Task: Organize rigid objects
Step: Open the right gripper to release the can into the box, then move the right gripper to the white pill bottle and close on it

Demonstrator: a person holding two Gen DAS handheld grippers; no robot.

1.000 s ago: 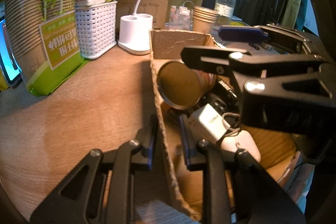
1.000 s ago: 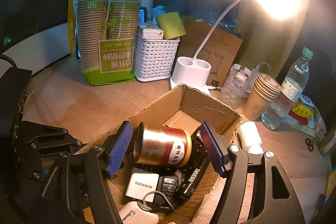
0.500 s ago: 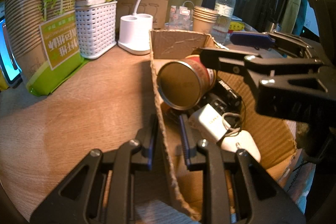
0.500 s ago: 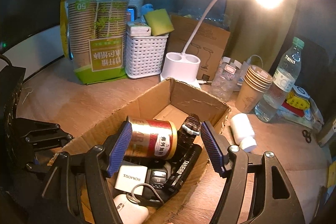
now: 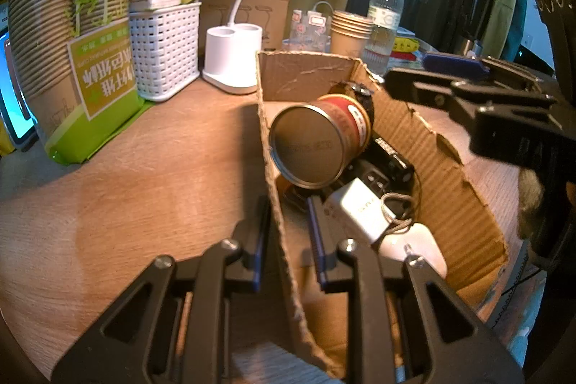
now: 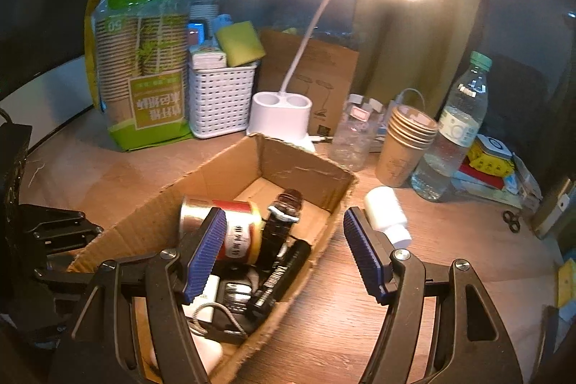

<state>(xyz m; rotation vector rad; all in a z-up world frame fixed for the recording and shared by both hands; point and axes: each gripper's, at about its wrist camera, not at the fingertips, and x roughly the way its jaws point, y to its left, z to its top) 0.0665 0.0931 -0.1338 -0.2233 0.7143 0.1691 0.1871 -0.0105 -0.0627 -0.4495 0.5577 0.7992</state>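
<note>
Left gripper (image 5: 286,236) clamped on the near wall of the cardboard box (image 5: 279,204), gold tin can (image 5: 318,141) lying on its side inside the box atop a white power bank (image 5: 361,213), right gripper (image 6: 284,254) fingers apart and empty above the box's right wall, white pill bottle (image 6: 387,216) just right of the box.

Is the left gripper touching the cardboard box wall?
Touching. The left wrist view shows the left gripper straddling the cardboard box wall, pads closed on it.

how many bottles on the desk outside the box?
2: clear water bottle standing at the back right by the paper cup stack; small white bottle lying beside the cardboard box. Others may be hidden behind clutter.
</note>
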